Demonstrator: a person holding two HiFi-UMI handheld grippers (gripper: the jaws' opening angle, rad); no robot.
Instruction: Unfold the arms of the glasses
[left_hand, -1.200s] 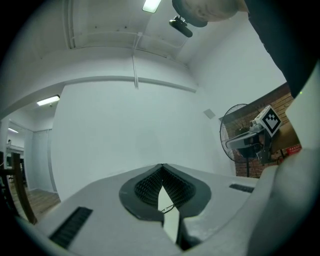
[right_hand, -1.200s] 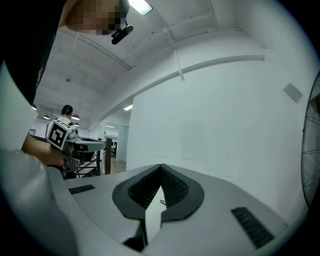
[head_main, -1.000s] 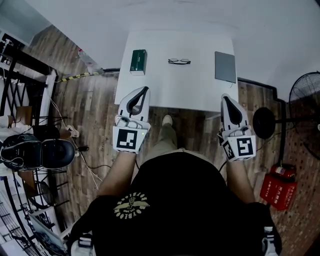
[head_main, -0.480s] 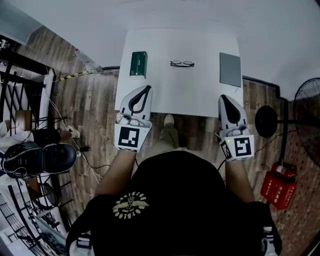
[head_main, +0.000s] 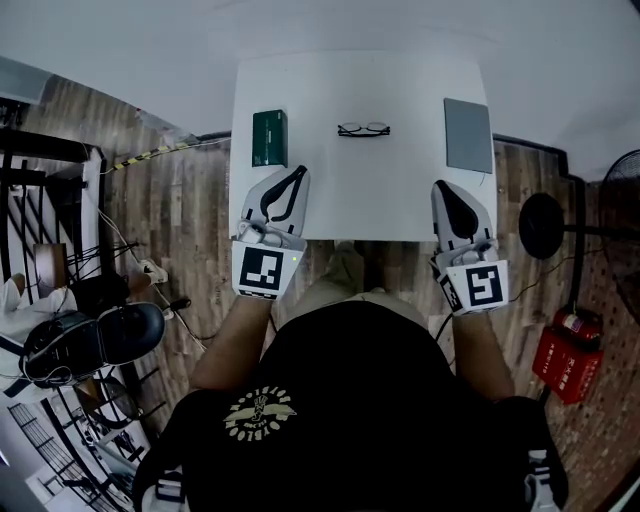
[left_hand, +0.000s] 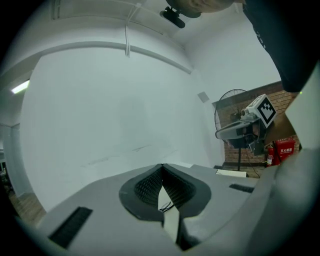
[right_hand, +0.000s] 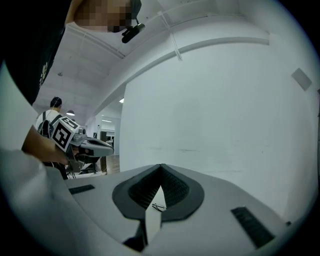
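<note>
The folded glasses (head_main: 363, 129) lie at the far middle of the white table (head_main: 360, 195). My left gripper (head_main: 297, 173) hovers over the table's near left edge, shut with nothing in it. My right gripper (head_main: 443, 187) is over the near right edge, also shut and empty. Both are well short of the glasses. In the left gripper view, the left gripper (left_hand: 161, 166) has its tips together, and the glasses (left_hand: 166, 206) show small through the slit below them. The right gripper view shows the same: the right gripper (right_hand: 161, 165) is closed, with the glasses (right_hand: 159, 207) far ahead.
A green box (head_main: 269, 137) lies on the table's left side and a grey flat pad (head_main: 468, 135) on its right. A white wall stands behind the table. On the wooden floor, a fan's black base (head_main: 541, 226) and a red box (head_main: 570, 355) are at the right, a black chair (head_main: 90, 340) at the left.
Both grippers have moved forward and a little down, from before the table to over its near edge. The table and glasses show closer. Both stay shut.
</note>
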